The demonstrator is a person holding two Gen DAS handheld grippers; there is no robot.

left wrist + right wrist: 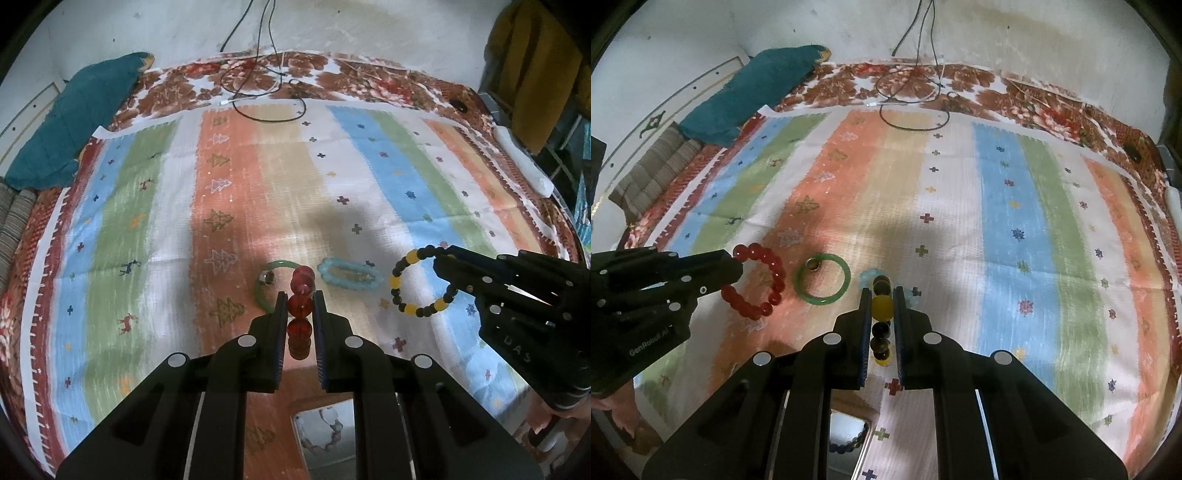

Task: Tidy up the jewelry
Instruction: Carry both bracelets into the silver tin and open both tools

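My left gripper (300,297) is shut on a red bead bracelet (300,306); it also shows in the right wrist view (775,275) held above the cloth. My right gripper (882,293) is shut on a black-and-yellow bead bracelet (882,308), which shows as a ring in the left wrist view (400,273). A green bangle (822,282) lies on the cloth with a small metal ring (812,264) inside it. A pale blue bead bracelet (349,275) lies between the bangle and the right gripper (443,266).
A striped cloth (369,166) covers a floral bedspread (369,81). A teal blanket (74,122) lies at the far left. Black cables (266,88) lie at the far edge. A white remote-like object (524,162) lies at the right edge.
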